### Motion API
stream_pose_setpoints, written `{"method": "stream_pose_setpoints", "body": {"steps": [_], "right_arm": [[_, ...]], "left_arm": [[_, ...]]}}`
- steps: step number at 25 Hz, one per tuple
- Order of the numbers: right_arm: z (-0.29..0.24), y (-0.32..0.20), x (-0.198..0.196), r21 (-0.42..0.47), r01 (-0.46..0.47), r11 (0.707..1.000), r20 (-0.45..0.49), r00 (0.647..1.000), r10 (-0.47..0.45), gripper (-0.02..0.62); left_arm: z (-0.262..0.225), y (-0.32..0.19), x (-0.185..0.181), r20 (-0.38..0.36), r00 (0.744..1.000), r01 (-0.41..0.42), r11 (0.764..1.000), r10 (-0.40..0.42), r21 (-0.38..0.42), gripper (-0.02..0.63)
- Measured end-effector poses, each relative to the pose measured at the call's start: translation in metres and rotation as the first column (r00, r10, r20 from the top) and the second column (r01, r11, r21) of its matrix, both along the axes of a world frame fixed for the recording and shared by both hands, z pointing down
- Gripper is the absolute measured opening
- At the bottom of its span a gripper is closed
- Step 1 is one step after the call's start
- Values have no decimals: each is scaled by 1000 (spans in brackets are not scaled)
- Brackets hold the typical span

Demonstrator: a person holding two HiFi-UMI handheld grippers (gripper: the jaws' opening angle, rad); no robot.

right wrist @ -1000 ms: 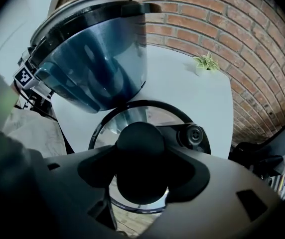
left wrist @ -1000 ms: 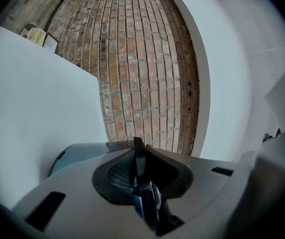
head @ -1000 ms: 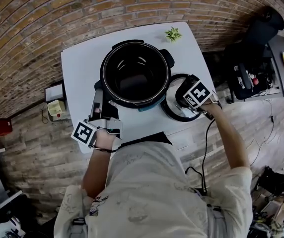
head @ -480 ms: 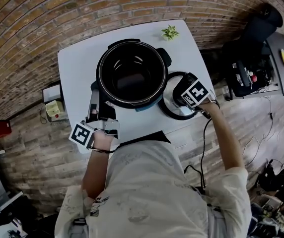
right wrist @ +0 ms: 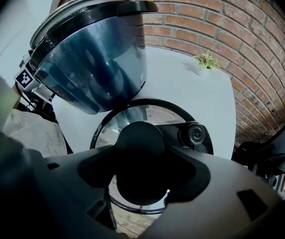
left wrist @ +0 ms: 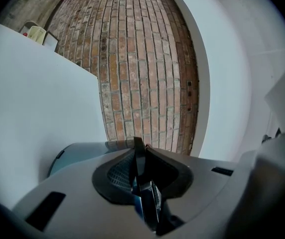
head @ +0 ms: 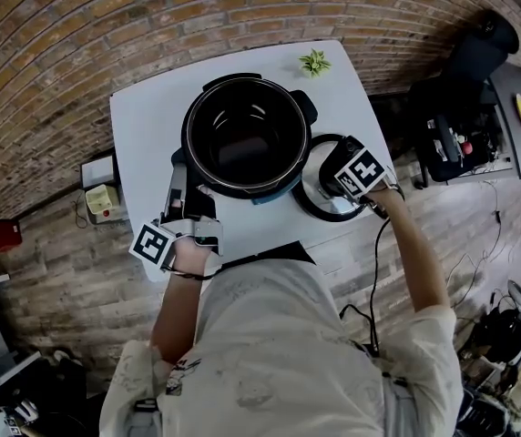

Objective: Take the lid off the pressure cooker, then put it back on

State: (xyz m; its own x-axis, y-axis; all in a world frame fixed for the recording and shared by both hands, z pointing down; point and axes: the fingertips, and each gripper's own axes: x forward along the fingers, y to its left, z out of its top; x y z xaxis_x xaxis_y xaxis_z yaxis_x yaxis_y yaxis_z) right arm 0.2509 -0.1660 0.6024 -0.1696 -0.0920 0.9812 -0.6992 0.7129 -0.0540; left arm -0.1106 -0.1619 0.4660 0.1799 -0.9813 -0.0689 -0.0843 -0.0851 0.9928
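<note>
The open pressure cooker pot [head: 247, 135] stands on the white table [head: 147, 116], its dark inside empty. Its blue-grey wall [right wrist: 92, 59] fills the upper left of the right gripper view. The lid [head: 308, 203] lies flat on the table just right of the pot, steel face up [right wrist: 137, 116]. My right gripper [head: 338, 176] points straight down over it, and the round black knob [right wrist: 140, 143] fills the space between its jaws. My left gripper [head: 186, 198] lies level at the pot's near-left side, shut on the thin black side handle [left wrist: 138, 156].
A small potted plant [head: 315, 61] sits at the table's far right corner. A brick wall runs behind the table. A black chair and a desk with gear [head: 465, 107] stand to the right. A small beige box [head: 102, 200] sits on the floor at the left.
</note>
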Motion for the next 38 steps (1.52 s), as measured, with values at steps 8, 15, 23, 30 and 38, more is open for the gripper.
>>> {"method": "stream_pose_setpoints", "body": {"steps": [8, 15, 23, 30, 38], "right_arm": [[-2, -5, 6, 80, -15, 997, 31, 999, 13, 369], [-24, -6, -6, 154, -73, 985, 176, 983, 46, 403], [-67, -15, -12, 282, -176, 943, 312, 946, 83, 403], [-82, -15, -16, 307, -192, 932, 348, 934, 78, 403], [-78, -13, -20, 287, -171, 943, 337, 939, 68, 403]], "left_arm": [[1, 0, 1, 4, 1000, -21, 1000, 21, 1, 83], [0, 4, -10, 34, 999, -1, 1000, 0, 14, 113], [-1, 11, -26, 27, 999, 39, 999, -40, 21, 141], [1, 12, -32, 23, 998, 56, 998, -56, 13, 155], [1, 8, -29, 11, 999, 39, 999, -39, 13, 167]]}}
